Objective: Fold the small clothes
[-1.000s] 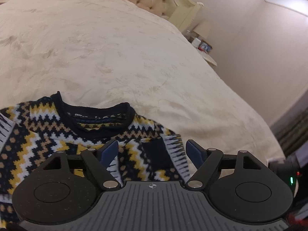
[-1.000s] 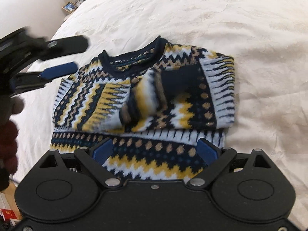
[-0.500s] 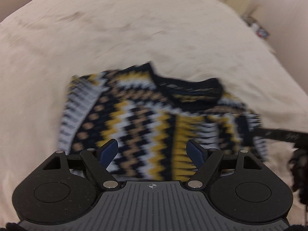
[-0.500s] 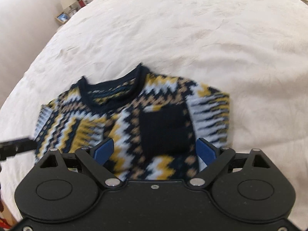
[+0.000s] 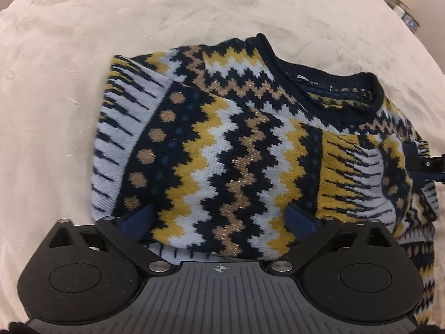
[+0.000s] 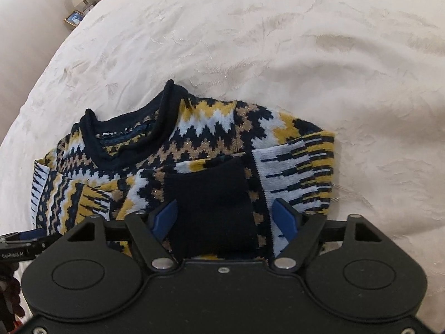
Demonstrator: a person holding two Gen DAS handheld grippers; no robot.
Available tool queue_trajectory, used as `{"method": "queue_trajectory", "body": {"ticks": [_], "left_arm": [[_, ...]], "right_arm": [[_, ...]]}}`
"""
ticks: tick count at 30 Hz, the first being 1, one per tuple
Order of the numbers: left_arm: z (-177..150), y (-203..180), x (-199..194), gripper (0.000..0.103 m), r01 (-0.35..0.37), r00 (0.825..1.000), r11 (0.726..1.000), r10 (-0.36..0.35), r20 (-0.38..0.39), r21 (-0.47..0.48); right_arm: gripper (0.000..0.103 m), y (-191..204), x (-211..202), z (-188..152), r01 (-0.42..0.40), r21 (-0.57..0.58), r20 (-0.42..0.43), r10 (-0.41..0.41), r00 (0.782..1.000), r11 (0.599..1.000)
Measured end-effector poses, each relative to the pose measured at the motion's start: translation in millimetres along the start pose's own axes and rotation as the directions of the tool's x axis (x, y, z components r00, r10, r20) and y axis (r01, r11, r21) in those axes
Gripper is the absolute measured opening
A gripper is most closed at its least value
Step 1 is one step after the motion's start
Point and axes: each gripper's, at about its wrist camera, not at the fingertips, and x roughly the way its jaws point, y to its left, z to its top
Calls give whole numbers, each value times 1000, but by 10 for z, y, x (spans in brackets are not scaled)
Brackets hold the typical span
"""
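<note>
Cream bedspread point(image 6: 278, 41) fills both my views; the patterned sweater point(image 5: 236, 144) lies on it, sleeves folded in. My left tool point(image 5: 219, 220) has just opened wide over its hem — gripping nothing. My right tool point(image 6: 225, 218) has been closing, the navy cuff point(image 6: 211, 203) between its jaws at 6 o'clock, not pinched.

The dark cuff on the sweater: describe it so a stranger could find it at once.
On the cream bedspread lies a zigzag-patterned knit sweater, its sleeves folded over the chest. Below and right of the navy collar, a sleeve ends in a plain navy ribbed cuff, between the blue fingers of the right gripper. It is the only solid, unpatterned patch on the front.
</note>
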Motion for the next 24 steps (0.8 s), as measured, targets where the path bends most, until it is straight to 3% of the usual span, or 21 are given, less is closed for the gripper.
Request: {"method": "queue_trajectory", "body": {"ticks": [4,7,16,20,24], "left_arm": [[-6,-16,0,102,-8,1000,1000,8,1,-5],[-31,-11,-23,102,-4,1000,1000,4,6,0],[-46,-5,-127,102,8,1000,1000,-8,29,1],[-46,50,-322,102,27,996,1000,-26,87,-11],[-23,110,-398,102,11,993,1000,-12,118,7]], "right_arm": [[49,26,-7,18,19,-3,-9,-19,1000,1000],[20,46,-82,31,24,0,-1,-24,1000,1000],[15,329,-775,-37,-79,-83,117,88,989,993],[15,291,-1014,-64,-42,-54,166,50,985,998],[9,97,-998,-108,28,-12,137,-26,990,1000]]}}
